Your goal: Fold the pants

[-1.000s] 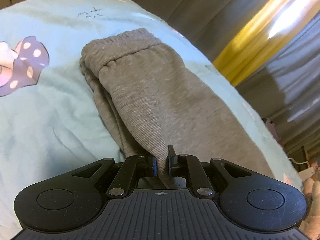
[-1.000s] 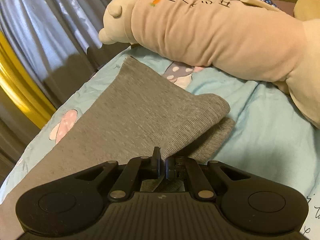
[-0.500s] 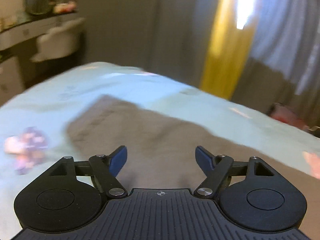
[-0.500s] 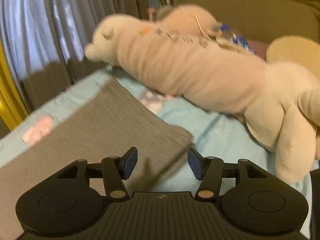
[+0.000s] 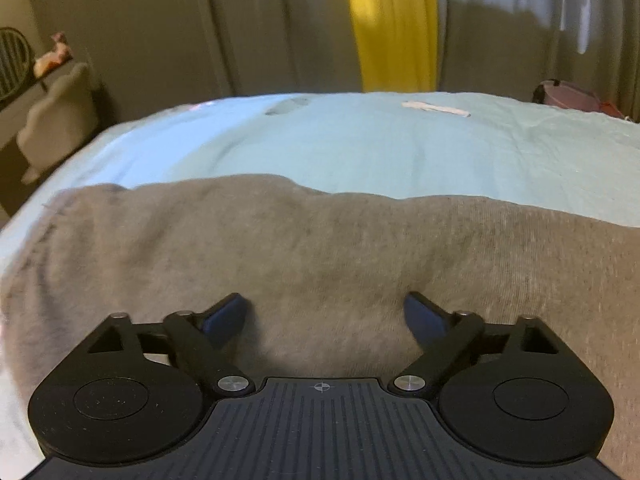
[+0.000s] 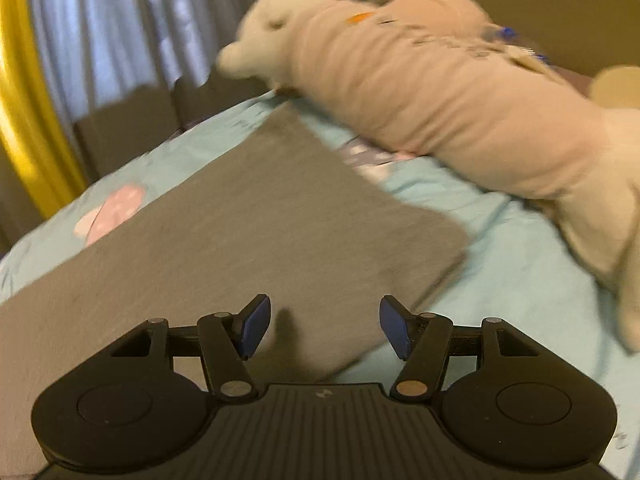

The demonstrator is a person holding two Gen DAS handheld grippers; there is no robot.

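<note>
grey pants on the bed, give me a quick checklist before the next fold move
1. Left gripper free of cloth: ok, jaws have just been opening, nothing pinched.
2. Right gripper free of cloth: ok, jaws have just been opening, nothing between the pads.
3. Grey knit pants lying flat on the light blue bedsheet: ok, only slight ripples.
4. Folded end edges aligned: cannot tell, blurred.
5. Long beige plush toy clear of the pants: ok along the side; at the far corner, cannot tell.
6. Whole garment in view: not ok.
</note>
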